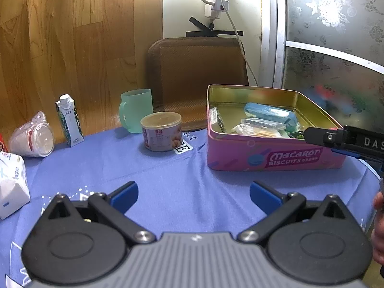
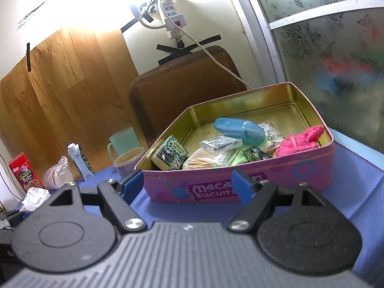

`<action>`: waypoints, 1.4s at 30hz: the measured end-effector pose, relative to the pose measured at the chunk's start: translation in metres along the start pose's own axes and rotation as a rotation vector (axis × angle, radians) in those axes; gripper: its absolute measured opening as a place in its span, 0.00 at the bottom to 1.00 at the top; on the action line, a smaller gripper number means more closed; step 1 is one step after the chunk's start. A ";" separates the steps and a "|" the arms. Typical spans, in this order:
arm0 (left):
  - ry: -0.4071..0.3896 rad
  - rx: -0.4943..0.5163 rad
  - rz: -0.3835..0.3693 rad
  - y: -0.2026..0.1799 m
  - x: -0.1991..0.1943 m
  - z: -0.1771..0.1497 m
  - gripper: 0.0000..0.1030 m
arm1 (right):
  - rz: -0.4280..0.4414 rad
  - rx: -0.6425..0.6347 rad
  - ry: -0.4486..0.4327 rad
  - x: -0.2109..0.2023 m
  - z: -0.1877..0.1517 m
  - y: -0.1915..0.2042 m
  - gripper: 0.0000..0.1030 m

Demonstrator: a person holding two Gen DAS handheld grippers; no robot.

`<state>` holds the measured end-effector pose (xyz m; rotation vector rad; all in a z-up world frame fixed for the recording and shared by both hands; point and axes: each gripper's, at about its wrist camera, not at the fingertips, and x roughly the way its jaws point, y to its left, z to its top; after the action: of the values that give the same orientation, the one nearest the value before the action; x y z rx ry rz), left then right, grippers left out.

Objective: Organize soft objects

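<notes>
Blue-padded, both my left gripper (image 1: 194,195) and right gripper (image 2: 188,184) gape wide, holding nothing. At twelve o'clock of my right one, the pink tin (image 2: 276,180) reads "Macaron Biscuits".

In the left wrist view the near wall of the pink tin (image 1: 276,154) is hiding the lower parts of the things inside it, and the right gripper (image 1: 345,140) is running out past the right edge. In the right wrist view that gripper's own fingers (image 2: 242,187) are covering part of the tin's lettering, and the coloured shapes behind the frosted glass panel (image 2: 336,72) are staying too blurred to tell.
</notes>
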<state>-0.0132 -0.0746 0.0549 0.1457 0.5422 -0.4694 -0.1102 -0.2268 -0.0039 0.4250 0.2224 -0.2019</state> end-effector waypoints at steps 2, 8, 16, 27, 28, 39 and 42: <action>0.004 0.001 0.001 -0.001 0.001 0.000 1.00 | 0.000 0.003 0.001 0.000 0.000 -0.001 0.80; 0.013 0.012 -0.001 -0.005 0.002 0.000 1.00 | -0.005 -0.002 -0.001 -0.004 -0.001 0.000 0.80; 0.010 0.017 0.004 -0.007 -0.001 -0.002 1.00 | -0.008 -0.003 0.003 -0.006 -0.002 -0.001 0.80; 0.023 0.026 0.005 -0.009 0.002 -0.001 1.00 | -0.007 -0.003 0.005 -0.006 -0.002 -0.002 0.80; 0.026 0.028 0.004 -0.009 0.003 -0.002 1.00 | -0.006 -0.002 0.006 -0.005 -0.002 -0.002 0.80; 0.053 0.031 0.002 -0.010 0.007 -0.003 1.00 | -0.002 -0.004 0.021 -0.004 -0.005 0.000 0.80; 0.055 0.036 0.009 -0.011 0.007 -0.003 1.00 | -0.001 -0.006 0.022 -0.004 -0.006 0.000 0.80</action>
<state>-0.0147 -0.0865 0.0484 0.1954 0.5867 -0.4678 -0.1150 -0.2232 -0.0081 0.4216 0.2451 -0.1979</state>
